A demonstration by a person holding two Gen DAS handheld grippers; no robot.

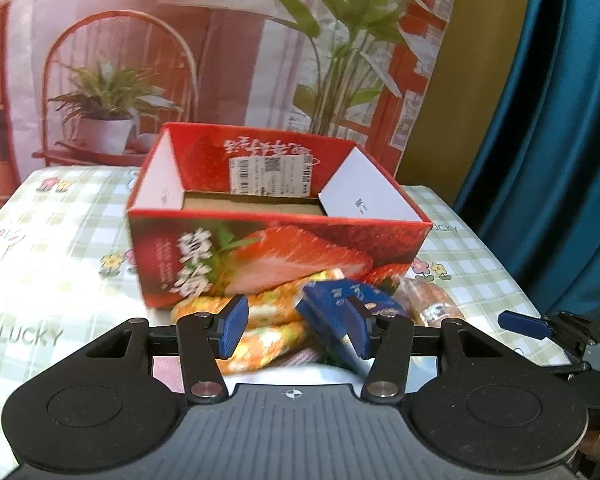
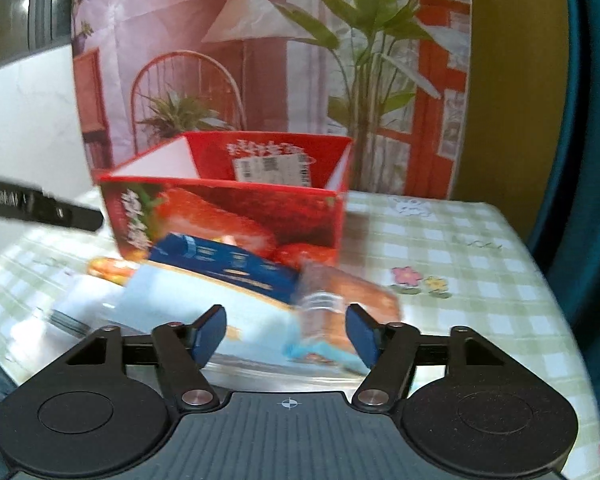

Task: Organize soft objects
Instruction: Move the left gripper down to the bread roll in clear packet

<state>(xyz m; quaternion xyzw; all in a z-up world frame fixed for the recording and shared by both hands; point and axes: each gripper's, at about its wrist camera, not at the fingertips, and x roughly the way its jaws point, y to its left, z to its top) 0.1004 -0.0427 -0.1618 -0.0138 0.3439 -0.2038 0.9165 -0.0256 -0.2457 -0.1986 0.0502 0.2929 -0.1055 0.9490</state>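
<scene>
So the soft stuff is a little heap of snack packs piled right against the near wall of the red cardboard strawberry box (image 1: 276,204), which sits open and looks empty around the middle of the table with the green-and-white checked cloth (image 1: 60,280), closer to its far edge. I count four soft things: two orange patterned packs (image 1: 268,308) stacked on each other, one dark blue pack with white print (image 1: 340,300) leaning on top, and one clear-wrapped brown bun (image 2: 352,292) on the right of the heap; there's also something pale blue and white under them that's too blurry to call. One box only. It has Chinese characters on the front and a white barcode sticker (image 1: 270,176) on the inside back wall, too smeared to read. The cloth says "LUCKY". Left gripper (image 1: 294,330) stands about half open over the heap, gripping nothing. Right gripper (image 2: 286,334) is open too, the bun's wrapper end between its blue pads without being pinched.
</scene>
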